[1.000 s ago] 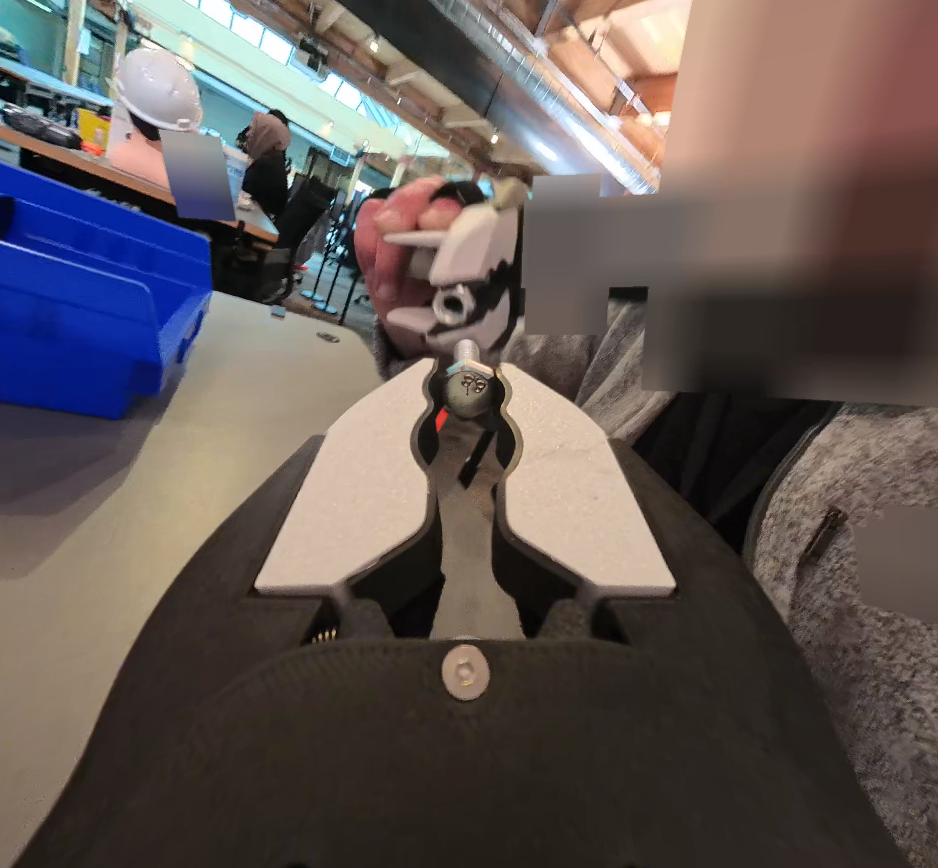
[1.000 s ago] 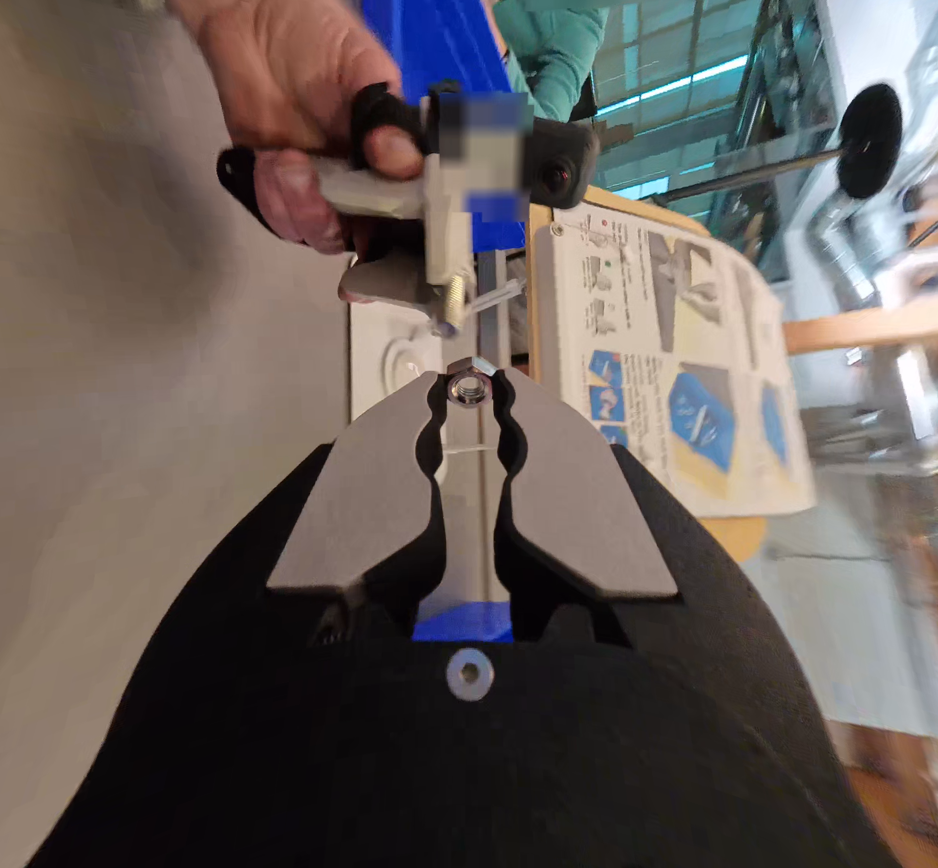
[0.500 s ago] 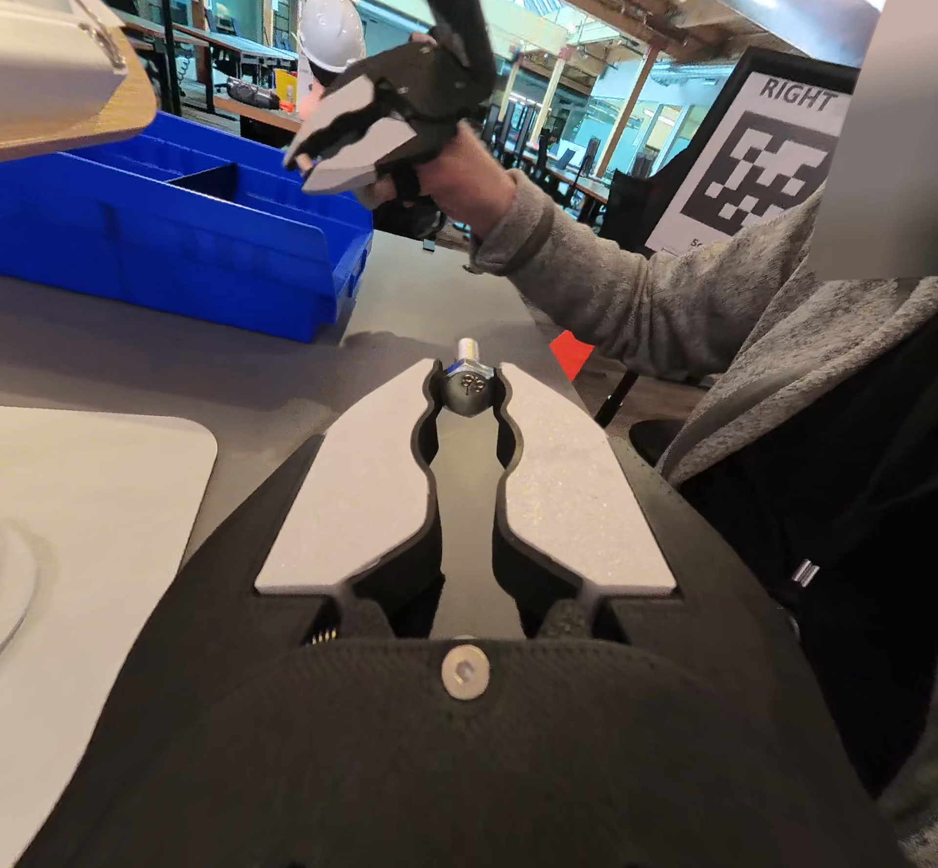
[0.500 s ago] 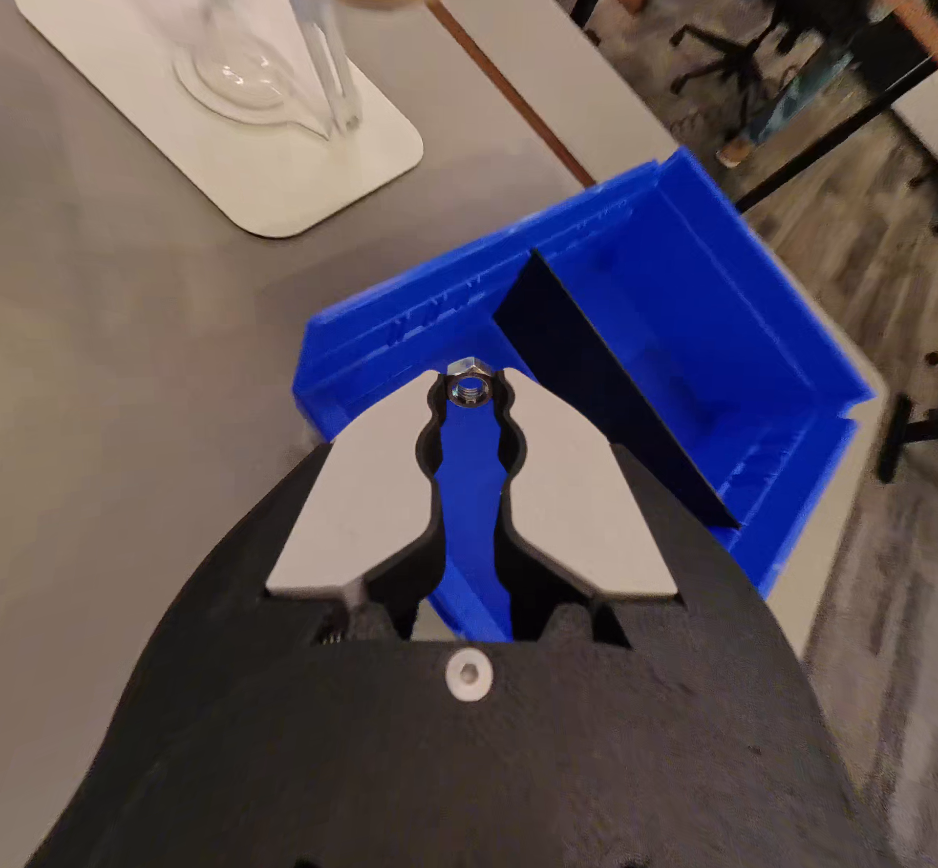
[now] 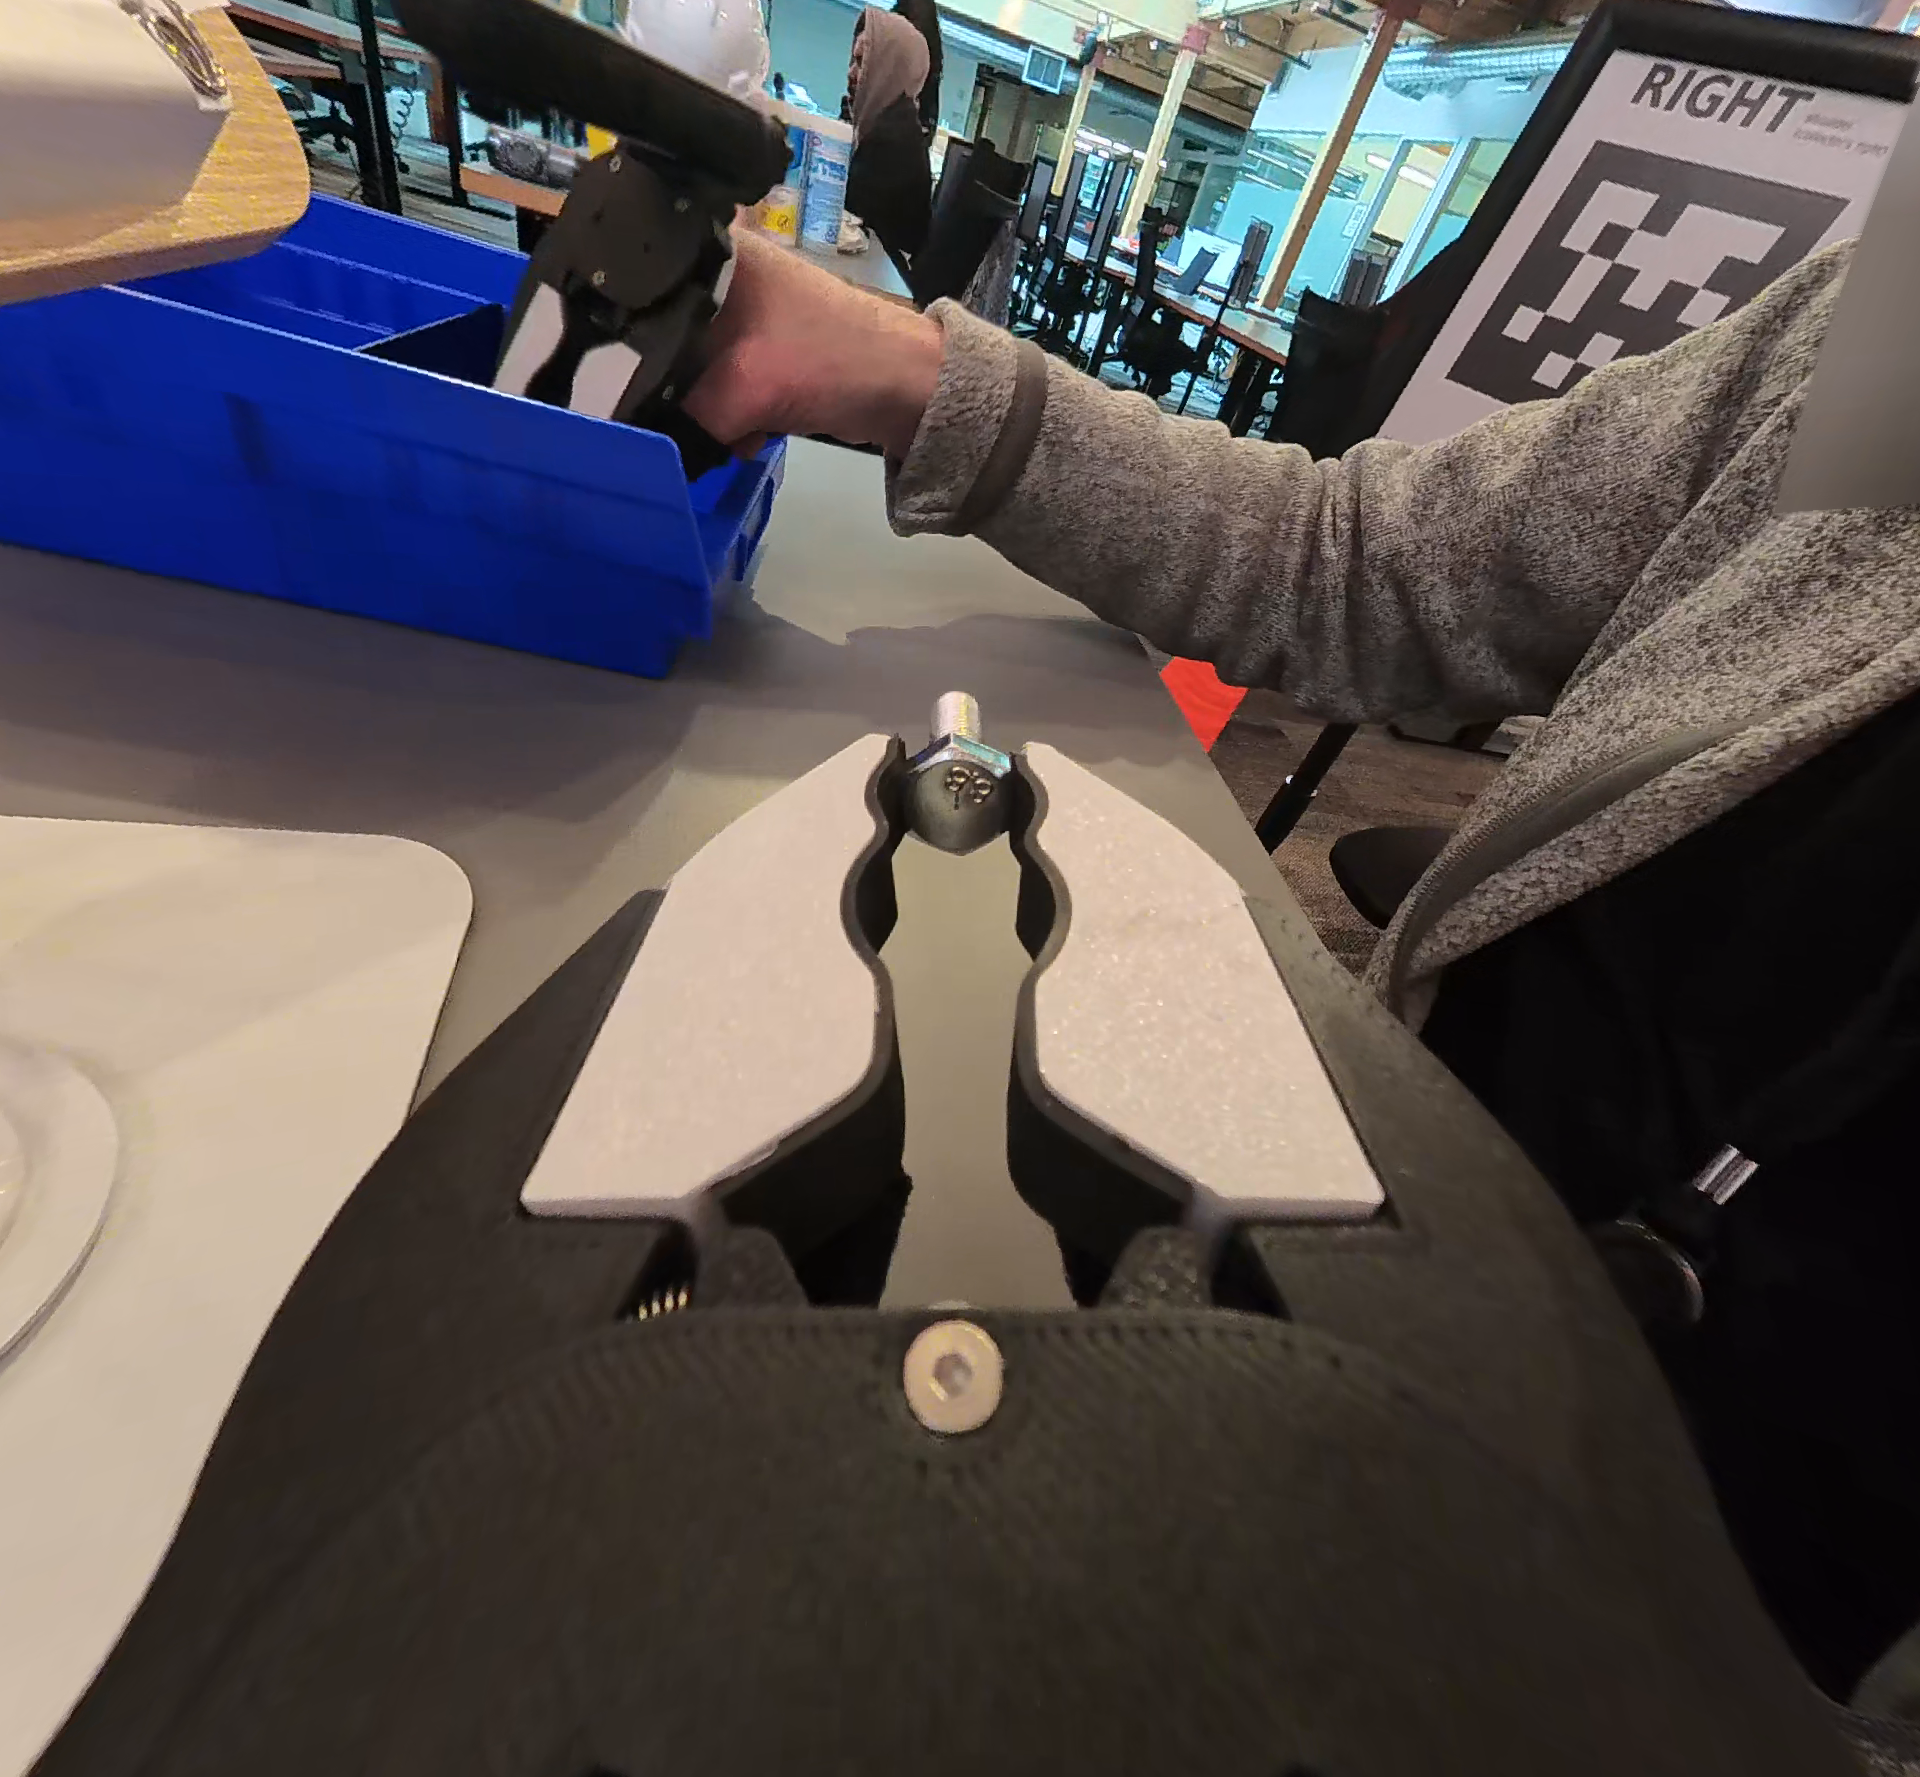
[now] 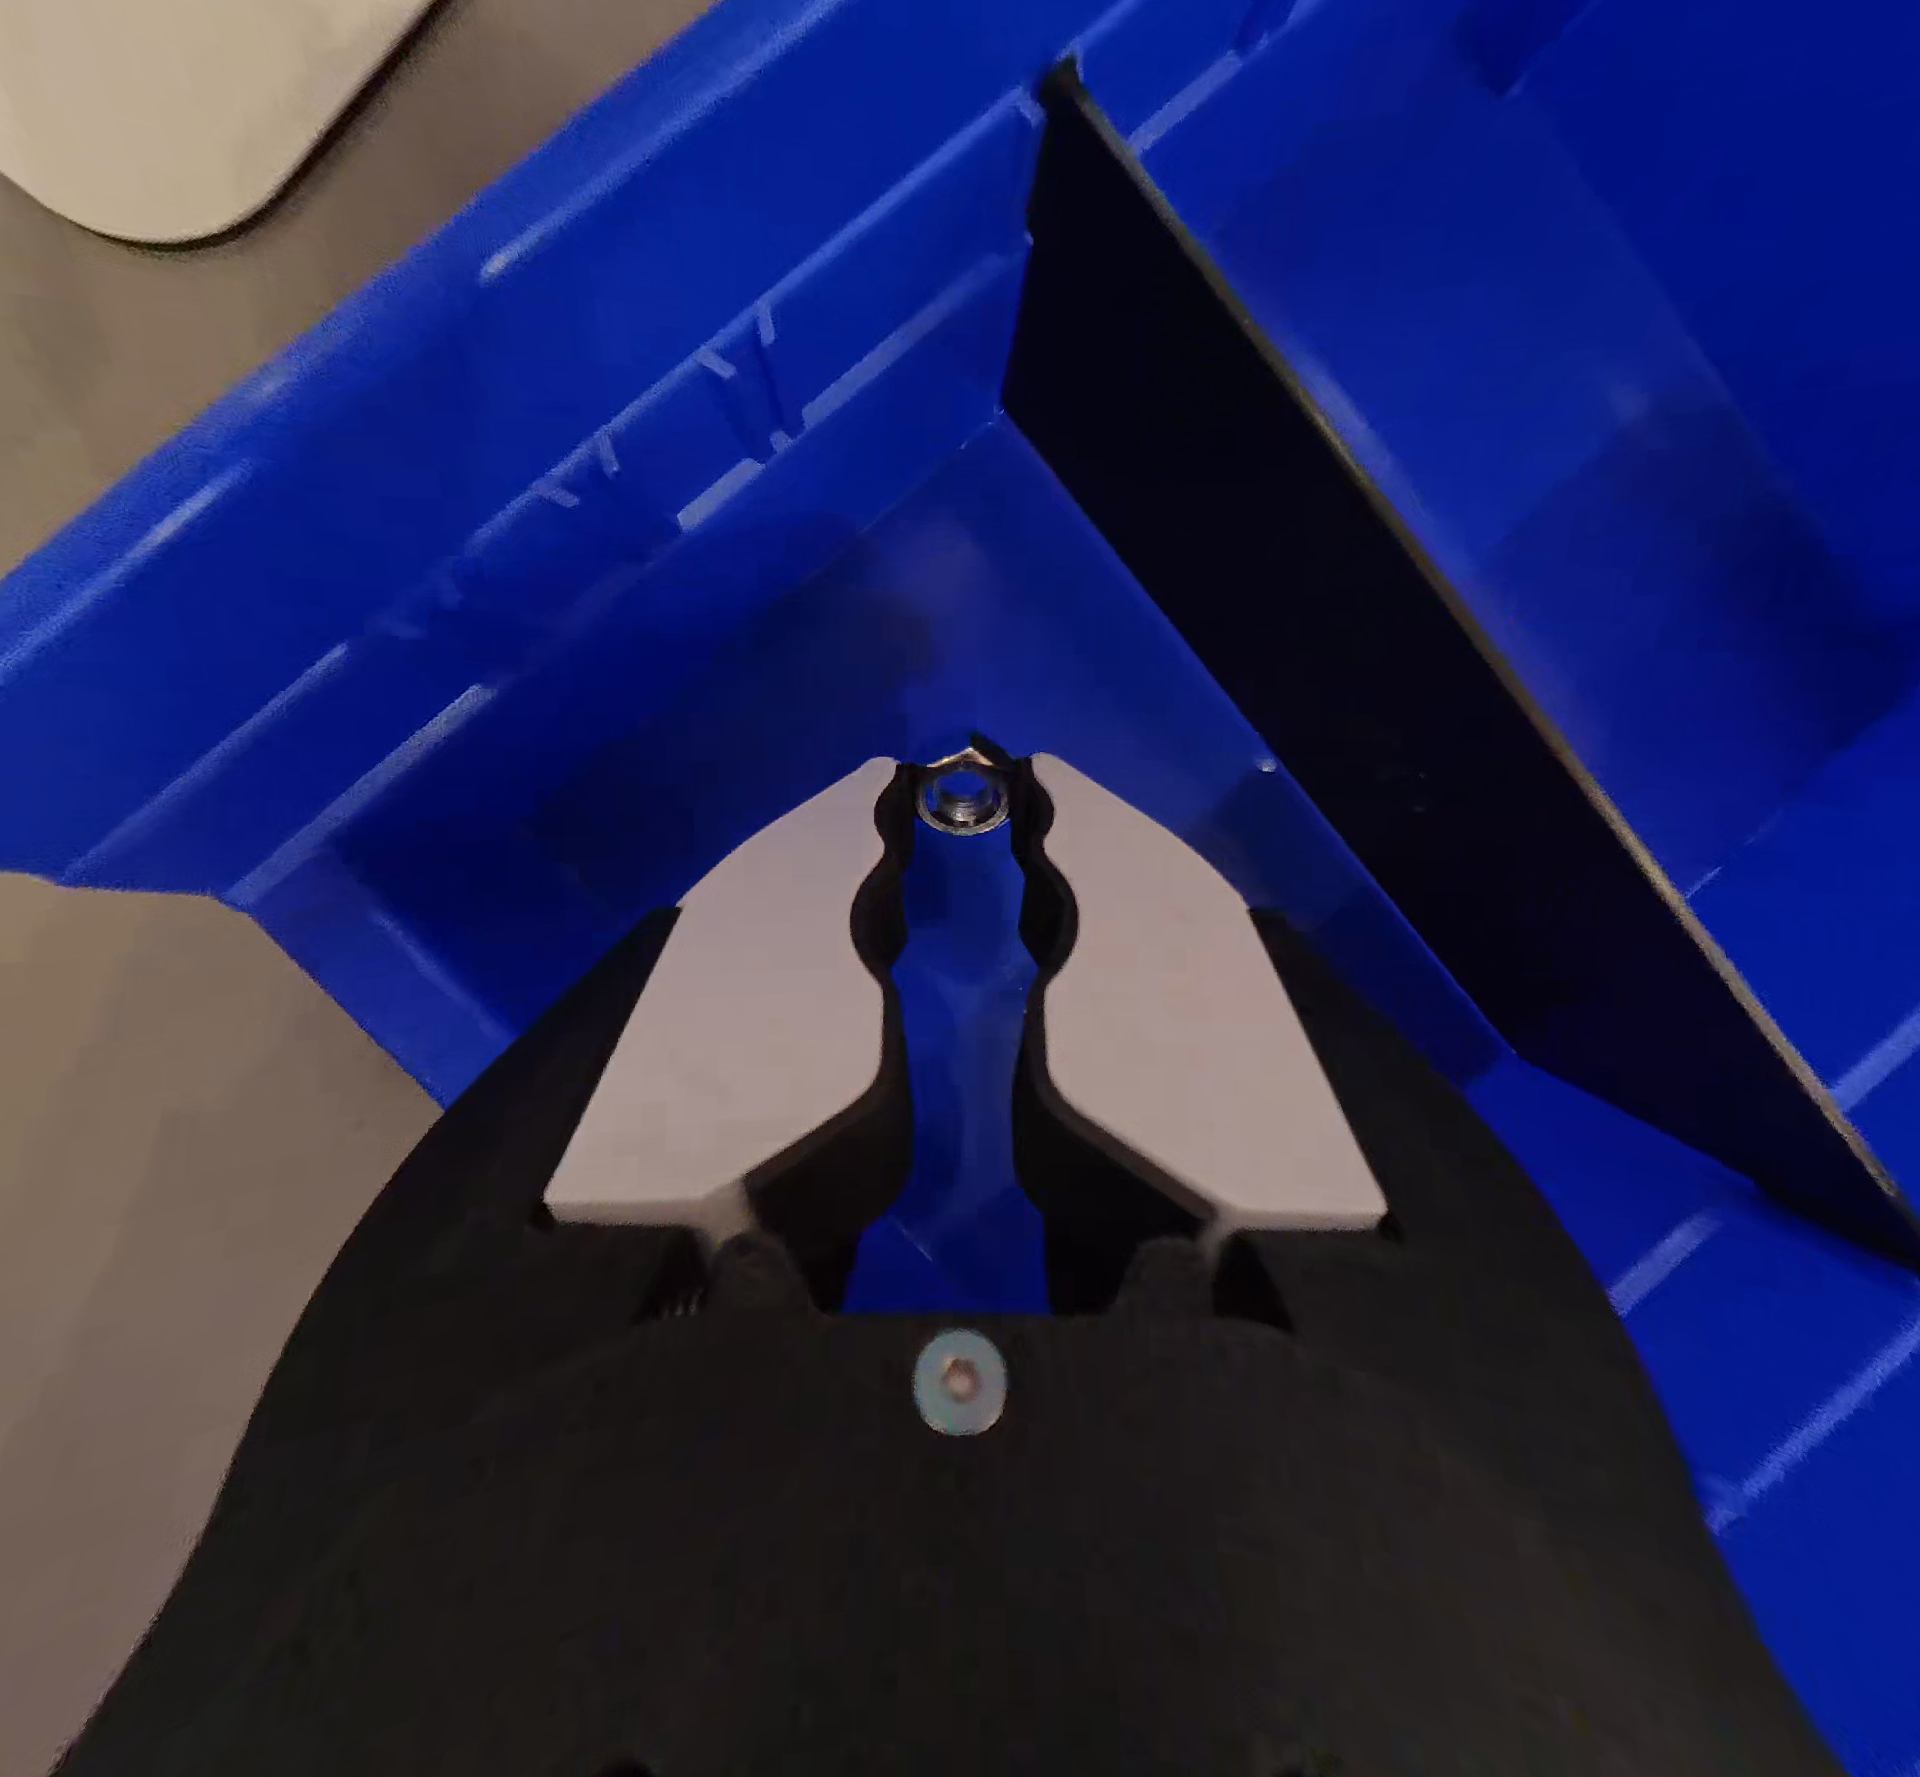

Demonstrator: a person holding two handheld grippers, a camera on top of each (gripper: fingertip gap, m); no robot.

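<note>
My left gripper (image 5: 957, 792) is shut on a silver hex bolt (image 5: 954, 787), gripped by its head with the threaded shaft pointing forward, above the grey table (image 5: 416, 719). My right gripper (image 6: 961, 797) is shut on a small silver hex nut (image 6: 961, 800) and reaches down into the left compartment of a blue bin (image 6: 727, 439), close to its floor. In the left wrist view the right gripper (image 5: 566, 366) shows with its fingers inside the blue bin (image 5: 343, 480), held by a hand in a grey sleeve (image 5: 1299, 532).
A black divider (image 6: 1351, 584) splits the bin. A white mat (image 5: 187, 979) lies on the table at the left and shows in the right wrist view (image 6: 208, 13). A board with a black and white square pattern (image 5: 1621, 252) stands at the right. People sit far back. There is about 30 centimetres between the tips of the two grippers.
The two grippers parted from facing each other. My right gripper carried the nut over the blue bin and down into its left compartment. My left gripper lowered with the bolt.
</note>
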